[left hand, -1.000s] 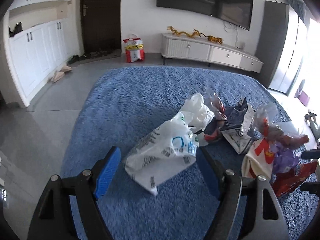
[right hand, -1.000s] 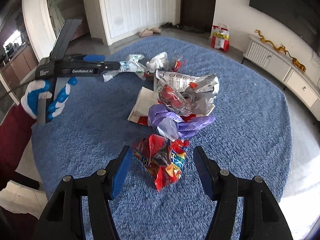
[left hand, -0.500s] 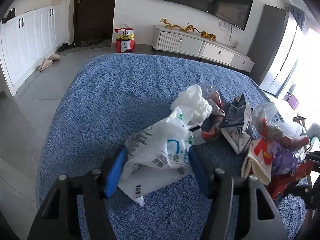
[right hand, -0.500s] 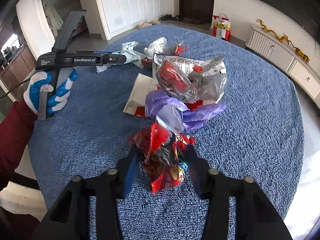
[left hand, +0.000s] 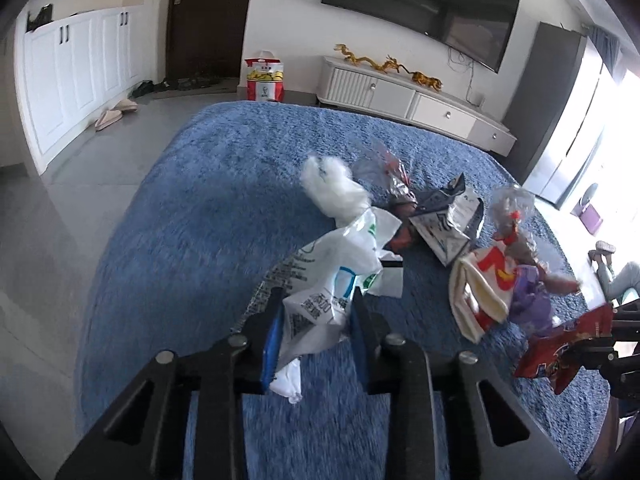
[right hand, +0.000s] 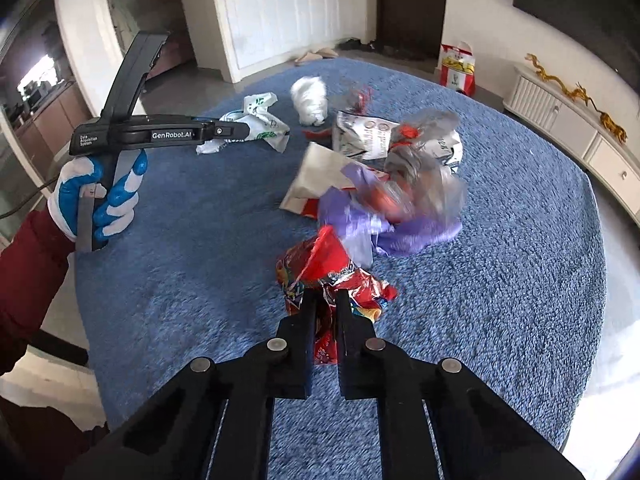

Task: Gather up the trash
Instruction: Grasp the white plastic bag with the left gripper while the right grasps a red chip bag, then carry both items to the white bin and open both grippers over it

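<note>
Left claw (left hand: 316, 300), marked "GenRobot.AI", clenches a printed white bag (left hand: 328, 276) — right claw (right hand: 324, 300) pinches a seemingly red wrapper (right hand: 320, 268).

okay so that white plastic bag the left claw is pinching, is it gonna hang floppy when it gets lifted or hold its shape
Probably floppy: the white plastic bag is thin crumpled film, already drooping below the left claw. It looks light and likely empty, since it lies flat and creased. It might slip, being pinched only at one bunched end while the rest trails over the blue rug.

Blue rug (left hand: 224, 200) on grey floor (left hand: 60, 200); white cabinets (left hand: 80, 76); dark door (left hand: 208, 20); wall-mounted TV (left hand: 420, 4); low white sideboard (left hand: 412, 100).
</note>
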A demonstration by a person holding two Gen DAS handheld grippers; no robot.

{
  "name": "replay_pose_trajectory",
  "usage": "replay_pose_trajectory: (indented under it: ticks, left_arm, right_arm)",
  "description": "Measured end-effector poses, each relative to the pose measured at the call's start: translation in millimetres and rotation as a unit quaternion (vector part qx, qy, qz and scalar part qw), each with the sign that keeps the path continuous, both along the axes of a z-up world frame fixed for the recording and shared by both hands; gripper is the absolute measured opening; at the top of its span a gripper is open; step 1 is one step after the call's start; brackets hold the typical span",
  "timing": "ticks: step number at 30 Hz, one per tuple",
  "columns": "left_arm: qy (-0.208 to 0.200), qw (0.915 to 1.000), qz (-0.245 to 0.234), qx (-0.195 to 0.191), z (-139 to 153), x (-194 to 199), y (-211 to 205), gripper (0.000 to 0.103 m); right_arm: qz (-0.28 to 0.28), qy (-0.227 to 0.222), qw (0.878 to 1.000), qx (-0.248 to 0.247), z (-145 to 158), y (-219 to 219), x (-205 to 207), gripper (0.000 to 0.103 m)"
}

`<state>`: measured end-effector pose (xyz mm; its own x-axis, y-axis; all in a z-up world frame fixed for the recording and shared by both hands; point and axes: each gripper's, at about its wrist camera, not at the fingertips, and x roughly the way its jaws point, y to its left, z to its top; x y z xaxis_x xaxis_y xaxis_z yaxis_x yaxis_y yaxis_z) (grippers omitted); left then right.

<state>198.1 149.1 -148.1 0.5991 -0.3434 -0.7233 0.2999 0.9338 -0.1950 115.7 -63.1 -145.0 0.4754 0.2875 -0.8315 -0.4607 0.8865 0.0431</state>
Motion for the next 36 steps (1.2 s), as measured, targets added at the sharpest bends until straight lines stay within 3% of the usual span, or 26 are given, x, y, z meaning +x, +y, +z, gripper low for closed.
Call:
replay_pose_trajectory:
  ticks: [10, 21, 30, 36]
  left_arm:
    - [-0.030, 0.9988, 0.039, -0.007, 31.0, -59.3, 18.8, 0.025]
    - [-0.059, 0.9966, 0.051, -0.027, 70.8, -97.8, -0.9, 0.025]
    - [-0.101, 0.9947, -0.006, -0.018, 115.1, -114.3, -75.8, 0.025]
    - [-0.103, 0.9916, -0.076, -0.016, 131.8, -111.7, -161.6, 0.025]
  right_arm:
    - [0.002, -0.040, 0.999, 0.031, 26.6, -17.0, -40.3, 0.007]
    - [-0.058, -0.111, 0.989, 0.073, 64.5, -91.0, -84.6, 0.007]
    - [-0.159, -0.159, 0.970, 0.096, 74.8, -188.0, -118.0, 0.007]
    - [-0.237, -0.173, 0.952, 0.089, 68.4, -260.0, -138.2, 0.007]
